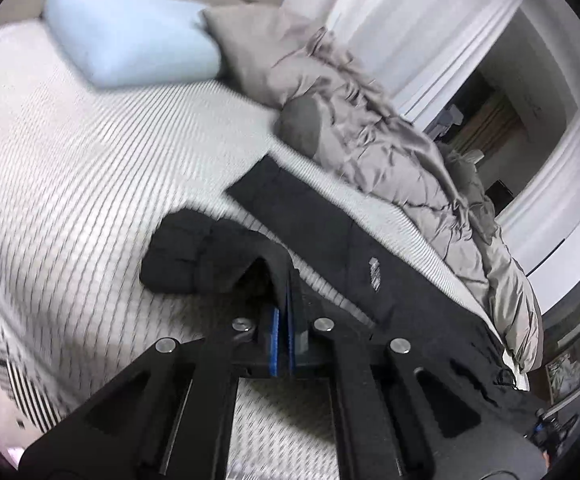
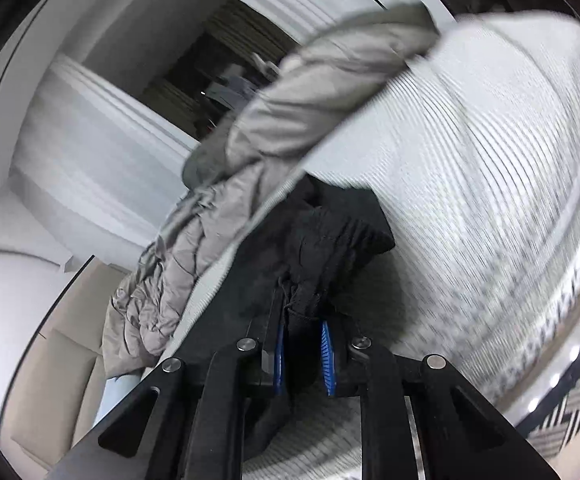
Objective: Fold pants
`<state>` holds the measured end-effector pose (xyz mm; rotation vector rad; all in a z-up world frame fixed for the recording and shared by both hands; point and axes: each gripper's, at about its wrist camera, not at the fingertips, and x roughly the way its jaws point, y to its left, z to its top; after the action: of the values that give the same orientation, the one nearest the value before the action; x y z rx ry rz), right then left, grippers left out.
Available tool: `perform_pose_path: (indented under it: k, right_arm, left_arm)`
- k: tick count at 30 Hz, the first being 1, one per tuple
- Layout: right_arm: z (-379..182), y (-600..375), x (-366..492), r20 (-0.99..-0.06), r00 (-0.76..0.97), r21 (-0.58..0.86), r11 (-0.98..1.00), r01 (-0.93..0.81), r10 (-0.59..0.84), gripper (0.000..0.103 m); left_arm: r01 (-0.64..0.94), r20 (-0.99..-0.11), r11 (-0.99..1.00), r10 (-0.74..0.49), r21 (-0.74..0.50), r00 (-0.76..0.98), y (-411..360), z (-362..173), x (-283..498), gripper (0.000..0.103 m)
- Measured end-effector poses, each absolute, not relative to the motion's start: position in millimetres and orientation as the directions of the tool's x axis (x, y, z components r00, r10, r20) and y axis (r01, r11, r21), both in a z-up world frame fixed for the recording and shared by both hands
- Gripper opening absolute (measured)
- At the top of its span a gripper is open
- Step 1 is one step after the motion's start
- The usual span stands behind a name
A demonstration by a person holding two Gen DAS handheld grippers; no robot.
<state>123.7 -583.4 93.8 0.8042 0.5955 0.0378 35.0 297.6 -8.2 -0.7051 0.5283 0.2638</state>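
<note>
Black pants point(image 1: 321, 236) lie on a white striped bed sheet point(image 1: 90, 168), one leg stretched toward the grey quilt and the other end bunched up. My left gripper point(image 1: 286, 312) is shut on an edge of the black fabric, lifting it off the sheet, its blue pads pressed together on the cloth. In the right wrist view the pants point(image 2: 329, 236) rise in a crumpled fold from my right gripper point(image 2: 301, 344), which is shut on a gathered bunch of the fabric between its blue pads point(image 2: 326, 356).
A light blue pillow point(image 1: 130, 32) rests at the head of the bed. A crumpled grey quilt point(image 1: 389, 152) runs along the bed's far side, next to white curtains point(image 1: 429, 20) and a dark doorway. The quilt point(image 2: 290, 120) also fills the left of the right wrist view.
</note>
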Motion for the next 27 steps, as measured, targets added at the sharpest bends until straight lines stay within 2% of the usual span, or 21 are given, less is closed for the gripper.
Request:
perform_pose_path:
  k: [5, 11, 12, 13, 14, 15, 16, 18, 19, 21, 24, 26, 27]
  right_arm:
    - [146, -570, 179, -0.459, 0.869, 0.619, 0.769, 0.161, 0.188, 0.014]
    - [172, -544, 317, -0.506, 0.854, 0.541, 0.816, 0.204, 0.121, 0.014]
    - [172, -540, 341, -0.519, 0.849, 0.514, 0.830, 0.218, 0.098, 0.014]
    - [169, -535, 369, -0.535, 0.842, 0.488, 0.840, 0.238, 0.072, 0.021]
    - [164, -530, 391, -0.561, 0.826, 0.462, 0.851, 0.251, 0.061, 0.028]
    - [154, -526, 415, -0.599, 0.799, 0.436, 0.859, 0.267, 0.055, 0.050]
    - [148, -525, 432, -0.622, 0.782, 0.414, 0.865, 0.284, 0.041, 0.059]
    - [139, -526, 444, -0.660, 0.751, 0.371, 0.865, 0.338, -0.010, 0.061]
    - [138, -525, 440, -0.655, 0.756, 0.373, 0.866, 0.334, -0.009, 0.071]
    - [140, -522, 422, -0.623, 0.782, 0.360, 0.881, 0.307, -0.018, 0.084]
    - [138, -517, 387, -0.588, 0.809, 0.349, 0.899, 0.263, -0.009, 0.086]
    - [133, -512, 369, -0.576, 0.817, 0.384, 0.892, 0.240, 0.029, 0.086]
    - [129, -510, 356, -0.568, 0.822, 0.409, 0.881, 0.237, 0.042, 0.087]
  left_arm:
    - [-0.395, -0.550, 0.771, 0.070, -0.500, 0.832, 309, 37, 106, 0.000]
    - [-0.426, -0.630, 0.817, 0.102, -0.389, 0.770, 320, 52, 265, 0.003]
    - [-0.438, -0.650, 0.820, 0.109, -0.369, 0.752, 322, 47, 285, 0.015]
    - [-0.451, -0.677, 0.820, 0.110, -0.352, 0.728, 326, 41, 305, 0.042]
    - [-0.459, -0.694, 0.812, 0.097, -0.360, 0.714, 330, 33, 315, 0.052]
    - [-0.463, -0.695, 0.802, 0.085, -0.377, 0.714, 333, 30, 319, 0.062]
    - [-0.459, -0.693, 0.799, 0.075, -0.389, 0.717, 335, 27, 318, 0.069]
    - [-0.447, -0.684, 0.803, 0.069, -0.393, 0.726, 338, 28, 306, 0.080]
    - [-0.447, -0.679, 0.801, 0.071, -0.398, 0.731, 340, 28, 299, 0.080]
    - [-0.440, -0.676, 0.802, 0.062, -0.404, 0.735, 337, 21, 279, 0.080]
    - [-0.416, -0.683, 0.794, 0.001, -0.444, 0.730, 327, 2, 263, 0.078]
    - [-0.418, -0.724, 0.780, -0.065, -0.466, 0.686, 317, -27, 258, 0.066]
    - [-0.426, -0.749, 0.765, -0.110, -0.483, 0.653, 313, -44, 263, 0.056]
